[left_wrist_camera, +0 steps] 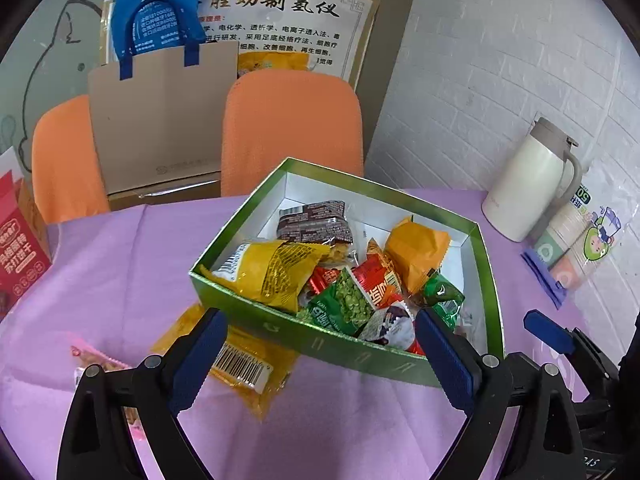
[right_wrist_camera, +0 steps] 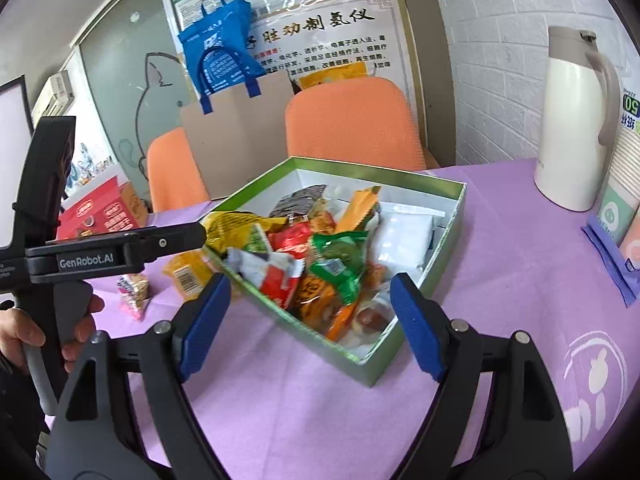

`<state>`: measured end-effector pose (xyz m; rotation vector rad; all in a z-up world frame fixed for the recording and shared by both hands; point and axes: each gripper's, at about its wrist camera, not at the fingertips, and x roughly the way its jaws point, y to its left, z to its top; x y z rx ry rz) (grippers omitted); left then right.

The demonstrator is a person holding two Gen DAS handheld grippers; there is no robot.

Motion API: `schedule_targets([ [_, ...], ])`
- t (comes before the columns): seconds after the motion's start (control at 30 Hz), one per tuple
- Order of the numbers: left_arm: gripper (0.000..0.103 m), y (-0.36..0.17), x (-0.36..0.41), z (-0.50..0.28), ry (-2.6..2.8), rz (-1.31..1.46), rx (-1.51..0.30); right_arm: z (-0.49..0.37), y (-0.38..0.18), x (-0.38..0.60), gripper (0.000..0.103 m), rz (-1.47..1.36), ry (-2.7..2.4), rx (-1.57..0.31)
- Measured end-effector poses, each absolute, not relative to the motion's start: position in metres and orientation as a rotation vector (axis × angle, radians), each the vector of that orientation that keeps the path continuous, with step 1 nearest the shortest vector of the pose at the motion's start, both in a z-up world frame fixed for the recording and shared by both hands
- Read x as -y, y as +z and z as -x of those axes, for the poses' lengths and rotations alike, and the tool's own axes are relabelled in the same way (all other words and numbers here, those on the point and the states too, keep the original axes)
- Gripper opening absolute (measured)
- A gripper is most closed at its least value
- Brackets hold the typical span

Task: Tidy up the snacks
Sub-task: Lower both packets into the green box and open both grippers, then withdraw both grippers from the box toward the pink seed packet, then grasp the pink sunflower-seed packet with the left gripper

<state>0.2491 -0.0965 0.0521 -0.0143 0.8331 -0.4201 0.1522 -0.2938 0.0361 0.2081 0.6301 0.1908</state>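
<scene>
A green box [left_wrist_camera: 340, 350] [right_wrist_camera: 448, 240] with a white inside sits on the purple tablecloth, filled with several snack packets: yellow, red, green, orange and brown ones. My left gripper [left_wrist_camera: 320, 354] is open, hovering over the box's near left wall with nothing between its fingers. My right gripper [right_wrist_camera: 310, 320] is open above the box's near corner, also empty. A yellow packet with a barcode [left_wrist_camera: 240, 364] [right_wrist_camera: 186, 272] lies on the cloth partly under the box's left side. A pink packet [left_wrist_camera: 100, 364] [right_wrist_camera: 134, 290] lies further left.
A red snack carton [left_wrist_camera: 20, 248] [right_wrist_camera: 100, 212] stands at the table's left edge. A white thermos jug [left_wrist_camera: 532, 180] [right_wrist_camera: 576, 120] and a bag of paper cups [left_wrist_camera: 576, 248] stand at the right by the brick wall. Two orange chairs [left_wrist_camera: 292, 128] are behind the table.
</scene>
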Motion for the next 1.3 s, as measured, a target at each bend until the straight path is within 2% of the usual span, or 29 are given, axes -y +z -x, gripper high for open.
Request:
schedule_targets([
  [0.27, 0.097, 0.058, 0.025, -0.207, -0.304, 0.056, -0.837, -0.123, 0.048, 0.251, 0.084, -0.166, 0.28, -0.636],
  [0.53, 0.097, 0.037, -0.048, -0.196, -0.185, 0.116, -0.88, -0.118, 0.027, 0.202, 0.084, -0.118, 0.357, -0.731],
  [0.77, 0.097, 0.012, -0.089, -0.21, -0.17, 0.137, -0.892, -0.115, -0.003, 0.152, 0.084, 0.026, 0.425, -0.82],
  [1.1, 0.096, -0.026, -0.097, -0.262, -0.227, 0.182, -0.94, -0.134, -0.026, 0.129, 0.084, 0.071, 0.433, -0.902],
  [1.17, 0.093, -0.032, -0.096, -0.267, -0.228, 0.18, -0.94, -0.138, -0.03, 0.129, 0.084, 0.059, 0.425, -0.916],
  [1.23, 0.082, -0.04, -0.096, -0.271, -0.245, 0.186, -0.951, -0.142, -0.034, 0.129, 0.084, 0.046, 0.415, -0.931],
  [1.3, 0.077, -0.047, -0.094, -0.272, -0.267, 0.19, -0.969, -0.143, -0.038, 0.128, 0.084, 0.043, 0.419, -0.941],
])
